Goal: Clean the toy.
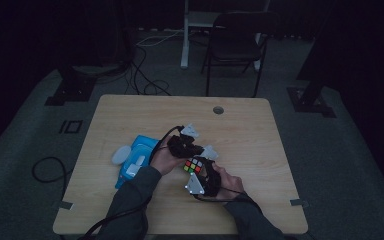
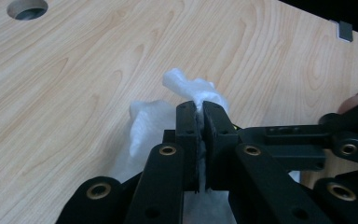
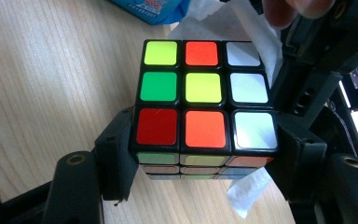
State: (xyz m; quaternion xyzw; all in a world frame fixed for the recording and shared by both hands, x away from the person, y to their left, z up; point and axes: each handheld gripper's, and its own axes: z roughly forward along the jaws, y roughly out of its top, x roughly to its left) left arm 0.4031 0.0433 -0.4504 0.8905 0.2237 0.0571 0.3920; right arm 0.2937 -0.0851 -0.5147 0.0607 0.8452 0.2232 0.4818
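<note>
Right tongs clamp the puzzle cube; left tongs pinch a white tissue just beside it.

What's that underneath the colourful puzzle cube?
Under the cube, held in the right gripper, a white tissue pokes out at the lower corner, lying on the wooden table. How far the tissue reaches beneath is covered by the cube.
</note>
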